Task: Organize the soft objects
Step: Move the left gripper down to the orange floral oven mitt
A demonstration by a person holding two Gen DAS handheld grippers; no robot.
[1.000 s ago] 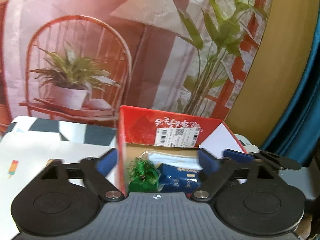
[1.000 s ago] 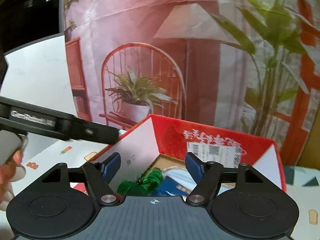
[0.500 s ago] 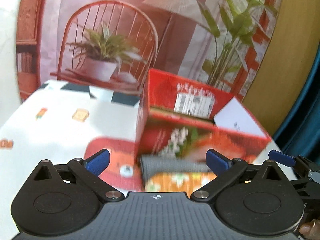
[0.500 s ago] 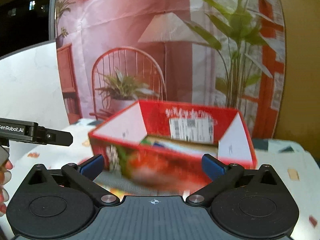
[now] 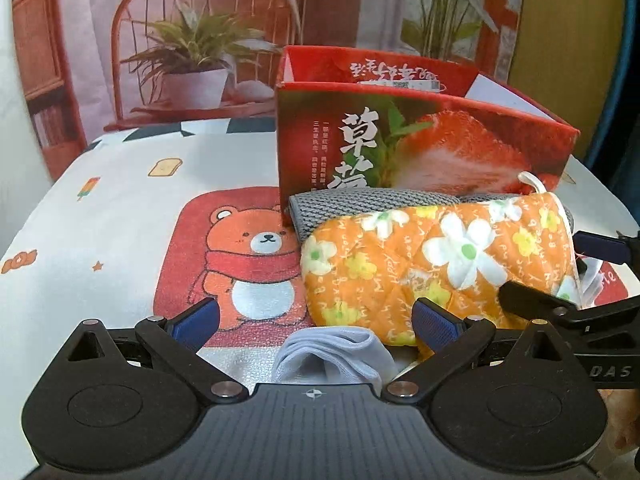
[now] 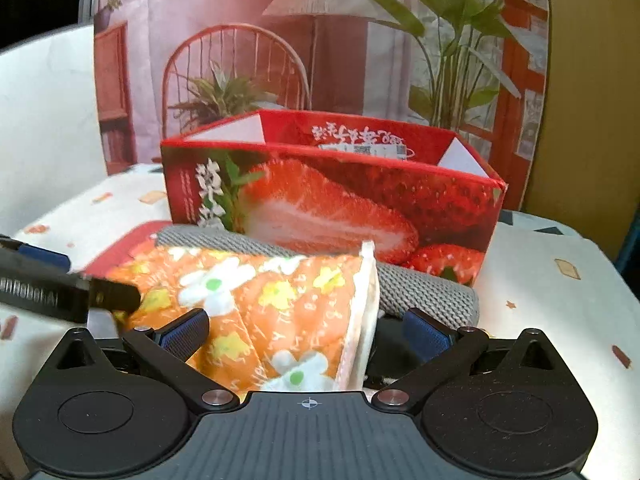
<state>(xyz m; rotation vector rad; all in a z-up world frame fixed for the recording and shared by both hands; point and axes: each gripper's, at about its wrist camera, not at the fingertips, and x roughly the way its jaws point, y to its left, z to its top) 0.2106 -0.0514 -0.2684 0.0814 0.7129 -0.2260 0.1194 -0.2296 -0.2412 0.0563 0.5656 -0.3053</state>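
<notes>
Right wrist view: the right gripper [image 6: 304, 330] gapes wide, empty, around the orange mitt [image 6: 256, 300] at lower centre before the red box [image 6: 360, 200]; close on its cuff only.

Left wrist view: the left gripper [image 5: 316, 320] is wide too, empty, over a white sock [image 5: 332, 354].

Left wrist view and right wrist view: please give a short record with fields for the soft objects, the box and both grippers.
mitt: orange quilted oven mitt with flowers, lying on the grey cloth
cloth: grey knitted cloth, against the box front
sock: white folded sock, nearest the left gripper
box: red strawberry cardboard box, top open
left gripper: open, over the sock
right gripper: open, fingers either side of the mitt
</notes>
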